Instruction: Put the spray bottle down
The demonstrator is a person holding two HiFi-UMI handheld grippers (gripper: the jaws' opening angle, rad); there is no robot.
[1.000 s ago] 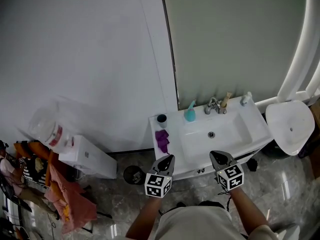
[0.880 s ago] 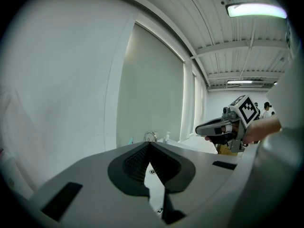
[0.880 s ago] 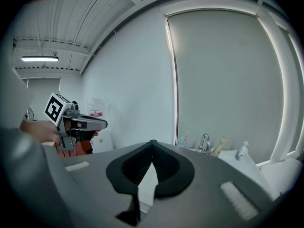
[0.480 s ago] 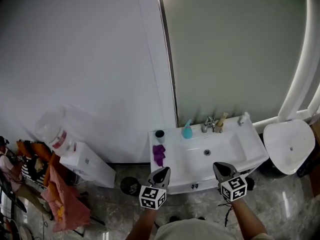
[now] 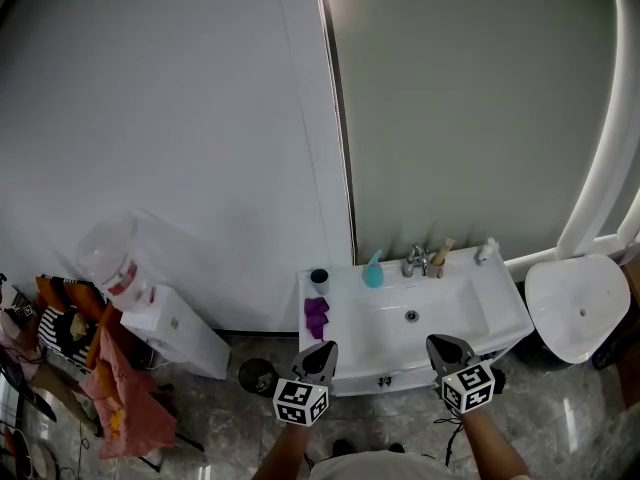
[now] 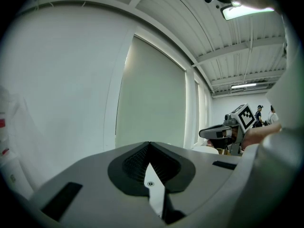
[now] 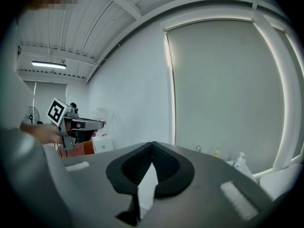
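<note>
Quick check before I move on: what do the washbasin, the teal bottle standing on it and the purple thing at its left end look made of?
Washbasin: glossy white, probably ceramic or cast resin, judging by the smooth moulded bowl.
Teal bottle: likely plastic, going by its even colour, but it is too small to be sure.
Purple thing: soft cloth, going by its crumpled, matte look.

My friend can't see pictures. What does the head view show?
Two shut, empty grippers, the left gripper and the right gripper, point toward a white sink. A teal spray bottle stands at its back edge left of the faucet, and a purple cloth lies on its left side.
</note>
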